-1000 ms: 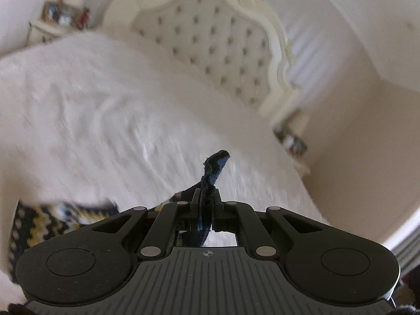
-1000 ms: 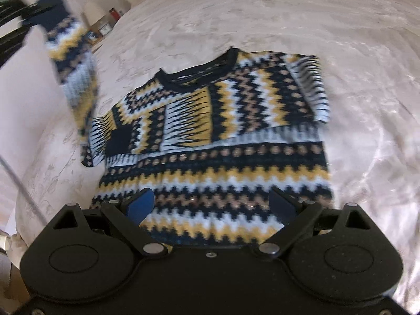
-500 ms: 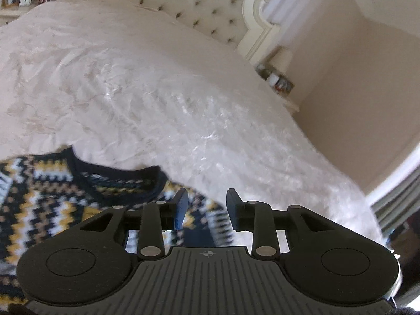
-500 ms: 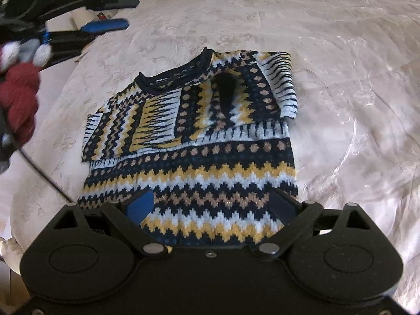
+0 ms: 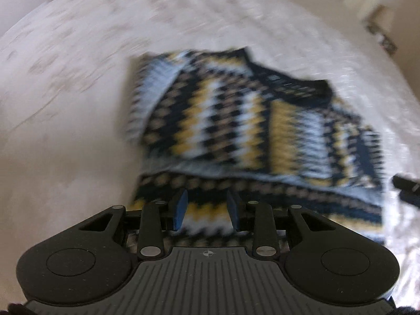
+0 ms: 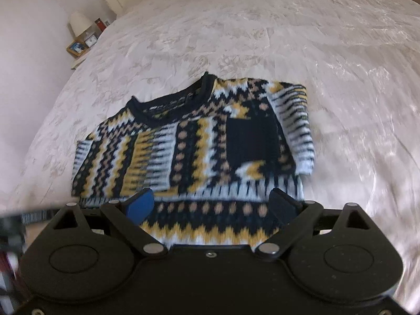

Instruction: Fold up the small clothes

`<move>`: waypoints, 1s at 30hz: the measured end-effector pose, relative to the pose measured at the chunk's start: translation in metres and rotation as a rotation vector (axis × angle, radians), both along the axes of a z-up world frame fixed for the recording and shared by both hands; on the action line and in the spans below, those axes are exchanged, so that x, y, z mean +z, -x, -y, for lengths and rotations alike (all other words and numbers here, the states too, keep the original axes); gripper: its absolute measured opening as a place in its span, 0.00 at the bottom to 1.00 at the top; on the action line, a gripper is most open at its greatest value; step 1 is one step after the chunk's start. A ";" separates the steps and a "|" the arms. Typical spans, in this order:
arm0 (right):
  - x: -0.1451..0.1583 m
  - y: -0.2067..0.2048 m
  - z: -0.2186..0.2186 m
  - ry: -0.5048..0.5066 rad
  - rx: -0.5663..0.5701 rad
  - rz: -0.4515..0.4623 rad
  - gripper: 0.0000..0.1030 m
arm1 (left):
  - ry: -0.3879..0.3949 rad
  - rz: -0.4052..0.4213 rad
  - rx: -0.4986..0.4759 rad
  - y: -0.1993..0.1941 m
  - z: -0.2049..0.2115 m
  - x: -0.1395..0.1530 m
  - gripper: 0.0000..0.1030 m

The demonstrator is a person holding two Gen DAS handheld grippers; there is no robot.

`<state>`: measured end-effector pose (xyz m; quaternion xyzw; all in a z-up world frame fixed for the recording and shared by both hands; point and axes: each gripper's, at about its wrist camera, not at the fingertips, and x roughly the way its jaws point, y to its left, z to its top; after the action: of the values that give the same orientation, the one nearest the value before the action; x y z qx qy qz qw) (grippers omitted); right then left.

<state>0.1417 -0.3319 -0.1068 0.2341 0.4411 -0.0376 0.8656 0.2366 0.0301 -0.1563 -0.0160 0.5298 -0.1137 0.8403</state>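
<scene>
Both of your grippers hang over the hem end of the sweater point(image 6: 191, 152), and neither holds anything. Your left gripper point(image 5: 206, 214) has its jaws parted by a moderate gap with knit showing between them; your right gripper point(image 6: 212, 206) has its jaws spread wide over the bottom band.

From your right jaws the sweater runs straight ahead: hem nearest you, dark neckline point(image 6: 170, 105) at the far end, tipped slightly left. Both sleeves are folded in across the chest, so the outline is a compact block, about as wide as it is long. It lies flat on the bed point(image 6: 328, 52).

From your left jaws the same sweater point(image 5: 236, 131) points ahead and to the right, collar at the far right; this view is blurred, so fine detail is lost.

It is a zigzag knit in navy, yellow, white and tan, with a plain navy patch on the folded sleeve ahead of your right jaws, and a cross-striped band along the sleeve edge.

Bare bedspread lies open beyond the collar and wide to the right of your right jaws. To their left, the bed edge curves away near a nightstand point(image 6: 81, 44). Your left gripper shows as a blur at the lower left edge of the right view.
</scene>
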 end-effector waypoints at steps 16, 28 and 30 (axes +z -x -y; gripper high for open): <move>-0.032 -0.066 0.037 0.028 0.015 -0.056 0.87 | -0.095 -0.033 -0.049 0.008 -0.012 -0.045 0.36; -0.052 -0.081 0.047 0.054 -0.017 -0.150 0.34 | -0.061 -0.041 -0.008 0.006 -0.013 -0.046 0.41; -0.039 -0.079 0.046 0.034 -0.004 -0.115 0.14 | -0.063 -0.041 -0.007 0.007 -0.012 -0.046 0.41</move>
<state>0.2210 -0.3781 -0.1458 0.2175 0.4891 -0.0602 0.8426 0.2299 0.0425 -0.2026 0.0101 0.5501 -0.0995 0.8291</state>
